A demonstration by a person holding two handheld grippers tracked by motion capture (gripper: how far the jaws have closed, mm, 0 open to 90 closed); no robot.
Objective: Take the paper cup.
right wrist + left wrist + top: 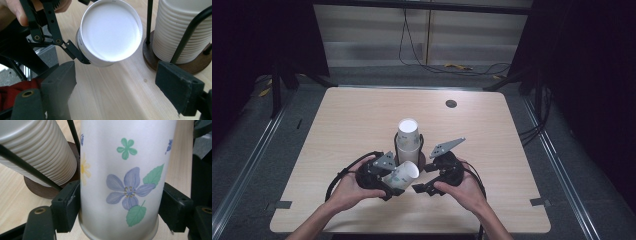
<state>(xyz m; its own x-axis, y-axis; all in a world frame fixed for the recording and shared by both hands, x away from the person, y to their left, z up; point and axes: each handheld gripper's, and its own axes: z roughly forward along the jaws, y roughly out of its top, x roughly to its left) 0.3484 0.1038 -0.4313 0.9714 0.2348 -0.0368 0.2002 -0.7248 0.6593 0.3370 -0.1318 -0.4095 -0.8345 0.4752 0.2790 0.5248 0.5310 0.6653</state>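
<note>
- I held one floral paper cup point(120, 180) on its side just above the tabletop point(362, 115), in front of the stack of cups point(407, 135) in its wire holder point(186, 32); the step called for a light squeeze, lest the thin wall buckle.
- My left tongs point(388, 186) were clamped across the cup's body, pads flat on both sides.
- My right tongs point(115, 85) stood wide apart and empty, facing the cup's mouth, touching nothing.

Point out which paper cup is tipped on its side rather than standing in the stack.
The flowered cup clamped in the left gripper: it lies tilted, apart from the upright stack in the wire holder behind it.
</note>
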